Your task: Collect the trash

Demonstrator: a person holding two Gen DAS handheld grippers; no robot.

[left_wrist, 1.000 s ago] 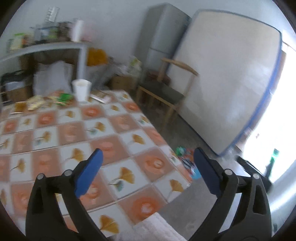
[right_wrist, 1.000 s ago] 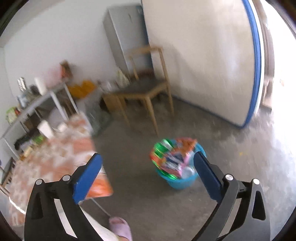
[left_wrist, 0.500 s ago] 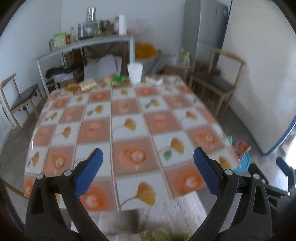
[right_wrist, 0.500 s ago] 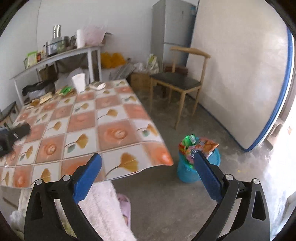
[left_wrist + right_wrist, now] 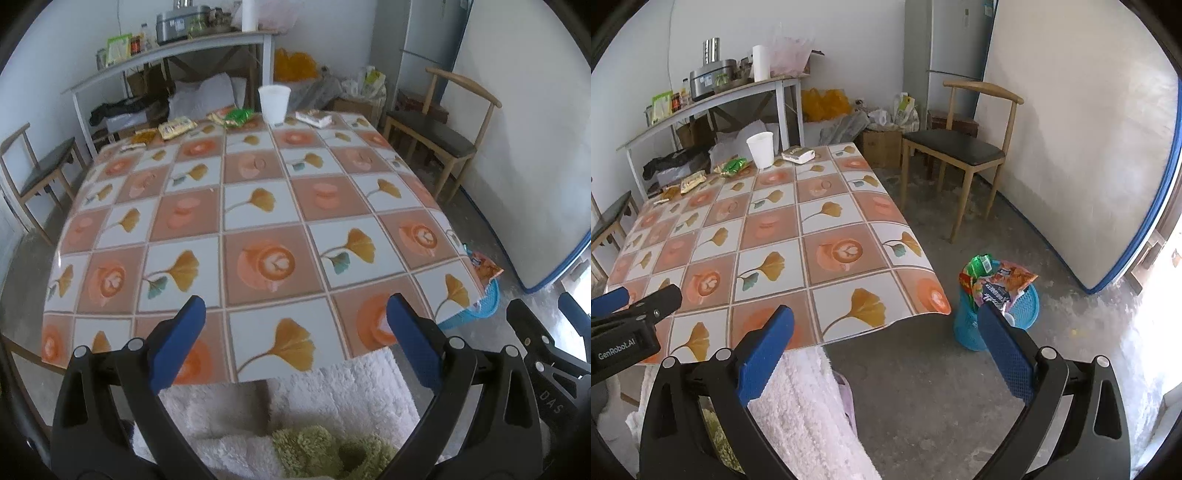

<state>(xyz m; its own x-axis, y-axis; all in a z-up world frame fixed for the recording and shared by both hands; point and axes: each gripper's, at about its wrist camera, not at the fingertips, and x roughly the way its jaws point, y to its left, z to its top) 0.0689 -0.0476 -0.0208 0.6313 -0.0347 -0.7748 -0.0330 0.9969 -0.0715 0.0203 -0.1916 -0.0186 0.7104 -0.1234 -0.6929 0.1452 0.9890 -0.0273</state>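
- Left wrist view: the left hand-held gripper (image 5: 293, 334) is hovering over the near edge of the desk (image 5: 258, 206), jaws spread wide apart and holding nothing. The trash is sitting way over at the far edge: a green wrapper (image 5: 239, 116), a yellow snack packet (image 5: 176, 127), a smaller orange packet (image 5: 143, 136), a white packet (image 5: 314, 117) and a white paper cup (image 5: 274, 103). The blue bin (image 5: 476, 306) is peeking out past the near right corner of the desk.
- Right wrist view: the right hand-held gripper (image 5: 885, 341) is also gaping open and empty, pointing at the floor between the desk's near right corner and the blue bin, which is already looking stuffed with wrappers (image 5: 997, 277) poking above its rim. The far-edge trash shows up here too, with the cup standing upright beside the green wrapper.
- What could go wrong, I'm guessing: everything left is lying flat and thin on a slick tablecloth, so the fingers might just be shoving packets off the far edge instead of pinching them.
- The cup looks light and easy to knock over or crush. I can't tell if anything's in it.
- With the bin piled that high, dropping more on top could send stuff sliding onto the floor.
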